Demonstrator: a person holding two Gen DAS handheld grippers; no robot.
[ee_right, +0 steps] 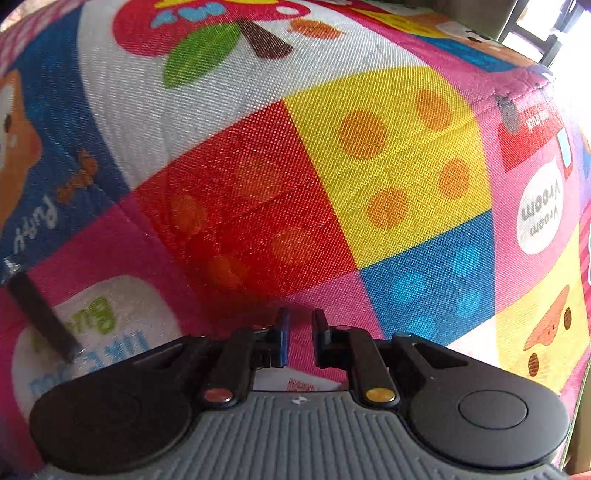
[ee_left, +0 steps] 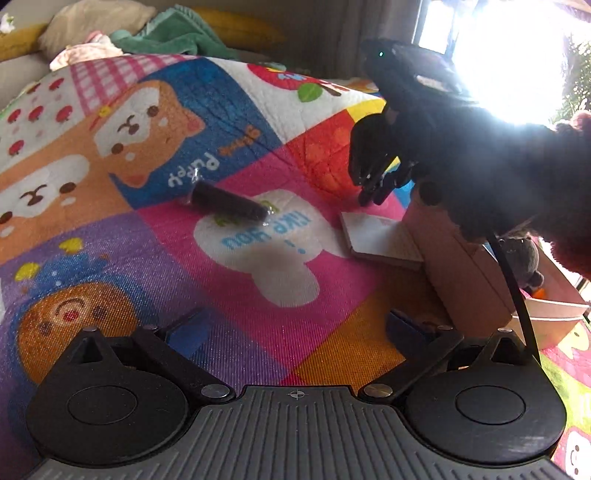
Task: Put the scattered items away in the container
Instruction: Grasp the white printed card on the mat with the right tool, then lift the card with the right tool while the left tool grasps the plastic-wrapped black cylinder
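A dark cylinder in clear wrap (ee_left: 229, 202) lies on the colourful quilt (ee_left: 184, 110); it also shows at the left of the right wrist view (ee_right: 40, 317). A flat white box (ee_left: 380, 238) lies beside the cardboard container (ee_left: 465, 266). My left gripper (ee_left: 295, 328) is open and empty, low over the quilt. My right gripper (ee_left: 373, 195) hovers just above the far edge of the white box; in its own view (ee_right: 299, 332) the jaws stand a narrow gap apart with nothing between them, and a bit of the white box (ee_right: 295, 384) shows beneath.
A grey plush toy (ee_left: 524, 258) sits inside the container. A white bowl (ee_left: 546, 317) stands at the right. Pillows and a green cloth (ee_left: 177, 33) lie at the back. Bright window glare fills the upper right.
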